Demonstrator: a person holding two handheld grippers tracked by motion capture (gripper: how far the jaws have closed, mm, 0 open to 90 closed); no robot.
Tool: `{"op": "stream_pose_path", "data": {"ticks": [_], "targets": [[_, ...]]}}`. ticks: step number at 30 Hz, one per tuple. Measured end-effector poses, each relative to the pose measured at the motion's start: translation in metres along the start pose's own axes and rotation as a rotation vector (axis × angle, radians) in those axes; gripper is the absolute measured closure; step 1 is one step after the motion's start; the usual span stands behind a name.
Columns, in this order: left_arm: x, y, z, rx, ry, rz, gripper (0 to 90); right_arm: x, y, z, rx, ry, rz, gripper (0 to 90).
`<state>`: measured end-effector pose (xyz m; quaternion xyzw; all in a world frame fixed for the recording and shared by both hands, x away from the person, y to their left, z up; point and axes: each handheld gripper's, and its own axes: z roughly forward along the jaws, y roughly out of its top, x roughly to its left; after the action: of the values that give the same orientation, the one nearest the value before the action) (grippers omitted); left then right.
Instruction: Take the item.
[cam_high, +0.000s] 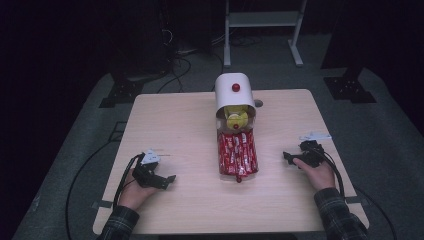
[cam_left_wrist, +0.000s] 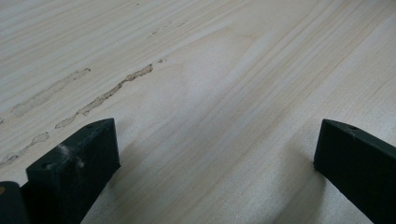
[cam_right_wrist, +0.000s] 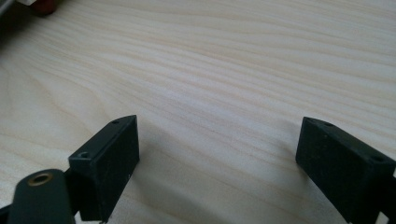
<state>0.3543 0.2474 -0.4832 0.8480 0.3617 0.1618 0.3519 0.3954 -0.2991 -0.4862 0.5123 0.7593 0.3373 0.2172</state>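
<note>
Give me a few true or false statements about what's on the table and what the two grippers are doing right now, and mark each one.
1. The left gripper is open, with bare table between its jaws. True.
2. The right gripper is shut on the red packet. False: it is open, holding nothing.
3. The white container lies at the table's far middle with something yellow inside. True.
4. The red packet lies beside the left hand. False: it lies in the middle, just in front of the container.
5. Each gripper sits near its own side of the table. True.
</note>
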Motion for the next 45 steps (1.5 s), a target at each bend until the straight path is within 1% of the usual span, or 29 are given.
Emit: {"op": "stream_pose_path", "data": {"ticks": [6, 10, 18, 20, 26, 27, 30, 34, 45], "targets": [[0.0, 0.0, 0.0, 0.0, 0.0, 0.0, 0.0, 0.0, 0.0, 0.0, 0.002, -0.003, 0.001, 11.9], [0.0, 0.0, 0.0, 0.0, 0.0, 0.0, 0.0, -0.001, 0.0, 0.0, 0.0, -0.007, 0.005, 13.5], [0.0, 0.0, 0.0, 0.0, 0.0, 0.0, 0.0, -0.003, 0.001, -0.003, 0.021, -0.024, 0.025, 13.6], [0.0, 0.0, 0.0, 0.0, 0.0, 0.0, 0.0, -0.003, 0.001, -0.004, 0.021, -0.021, 0.027, 13.6], [0.0, 0.0, 0.0, 0.0, 0.0, 0.0, 0.0, -0.003, 0.004, -0.009, -0.003, -0.01, 0.032, 13.7], [0.0, 0.0, 0.0, 0.0, 0.0, 0.0, 0.0, -0.003, 0.004, -0.009, -0.004, 0.001, 0.034, 13.7], [0.0, 0.0, 0.0, 0.0, 0.0, 0.0, 0.0, -0.001, 0.005, -0.011, -0.004, 0.014, 0.04, 13.7], [0.0, 0.0, 0.0, 0.0, 0.0, 0.0, 0.0, 0.002, 0.008, -0.014, -0.018, 0.023, 0.033, 13.7], [0.0, 0.0, 0.0, 0.0, 0.0, -0.004, 0.0, 0.007, 0.011, -0.02, -0.023, 0.038, 0.03, 14.0]]}}
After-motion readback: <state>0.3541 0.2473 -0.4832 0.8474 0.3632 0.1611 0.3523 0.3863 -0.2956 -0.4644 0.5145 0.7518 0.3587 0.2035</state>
